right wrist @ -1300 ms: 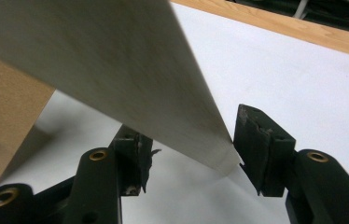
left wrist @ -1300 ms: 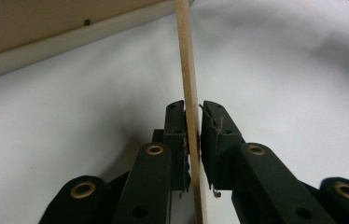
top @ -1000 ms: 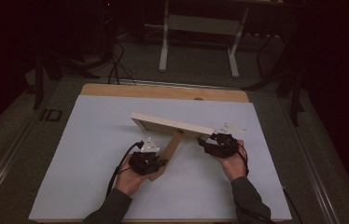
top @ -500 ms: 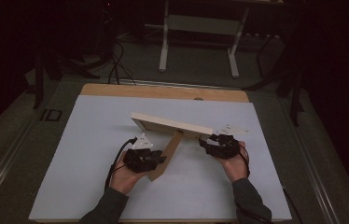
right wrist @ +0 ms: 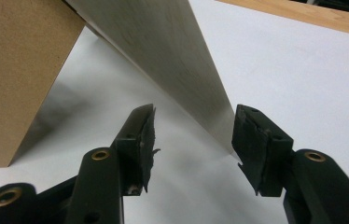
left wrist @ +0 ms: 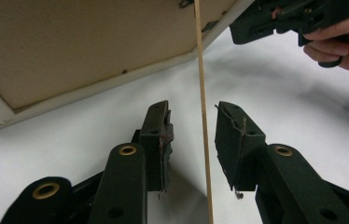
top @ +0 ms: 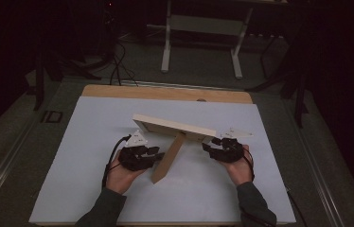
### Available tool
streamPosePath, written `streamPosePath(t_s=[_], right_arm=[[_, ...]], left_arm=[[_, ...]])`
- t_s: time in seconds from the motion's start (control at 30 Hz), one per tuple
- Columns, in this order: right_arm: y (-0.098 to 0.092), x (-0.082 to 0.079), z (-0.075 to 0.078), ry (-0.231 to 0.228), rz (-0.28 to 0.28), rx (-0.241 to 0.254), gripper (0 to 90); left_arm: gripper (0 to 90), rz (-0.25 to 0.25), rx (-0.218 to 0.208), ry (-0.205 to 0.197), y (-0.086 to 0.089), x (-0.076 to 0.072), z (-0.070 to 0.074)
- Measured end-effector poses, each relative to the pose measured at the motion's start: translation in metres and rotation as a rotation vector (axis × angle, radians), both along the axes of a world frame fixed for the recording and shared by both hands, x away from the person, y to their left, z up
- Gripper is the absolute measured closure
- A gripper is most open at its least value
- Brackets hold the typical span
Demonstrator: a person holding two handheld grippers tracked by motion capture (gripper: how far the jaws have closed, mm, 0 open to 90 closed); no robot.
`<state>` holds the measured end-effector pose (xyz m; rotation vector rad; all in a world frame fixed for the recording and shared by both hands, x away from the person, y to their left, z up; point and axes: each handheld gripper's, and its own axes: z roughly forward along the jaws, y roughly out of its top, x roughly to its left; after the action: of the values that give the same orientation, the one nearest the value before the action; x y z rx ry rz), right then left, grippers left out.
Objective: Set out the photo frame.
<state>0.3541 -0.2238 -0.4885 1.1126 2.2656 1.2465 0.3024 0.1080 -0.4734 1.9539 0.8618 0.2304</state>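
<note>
A pale wooden picture frame (top: 175, 126) stands tilted on the white table sheet (top: 94, 179), propped by its brown fold-out stand (top: 168, 158). My left gripper (top: 158, 153) is at the stand's left side. In the left gripper view its jaws (left wrist: 192, 112) have just been opening and are open; the stand's thin edge (left wrist: 204, 116) runs between them, closer to the right pad and touching neither. The frame's brown back (left wrist: 84, 42) rises above. My right gripper (top: 209, 143) is at the frame's right end, open (right wrist: 193, 116), with the frame's lower corner (right wrist: 172, 56) between the pads, against the right one.
The table's wooden far edge (top: 165, 93) shows beyond the white sheet. Behind the table a white metal stand (top: 201, 28) and cables (top: 118, 61) lie on the dark floor. The person's right hand (left wrist: 340, 46) shows at the top right of the left gripper view.
My left gripper has drawn slightly left and up, and its jaws have widened around the stand. The frame, the stand and the right gripper have kept their places.
</note>
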Motion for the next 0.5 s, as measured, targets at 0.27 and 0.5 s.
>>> streamPosePath(t_s=[0.27,0.5], right_arm=[[-0.003,-0.002,-0.002,0.01,0.013,-0.022,51.2],[-0.009,-0.004,0.0,0.01,0.012,-0.012,56.7]], left_arm=[[65.9,0.039,0.005,-0.022,0.006,-0.002,0.009],[68.7,0.09,0.014,-0.037,0.014,0.0,0.012]])
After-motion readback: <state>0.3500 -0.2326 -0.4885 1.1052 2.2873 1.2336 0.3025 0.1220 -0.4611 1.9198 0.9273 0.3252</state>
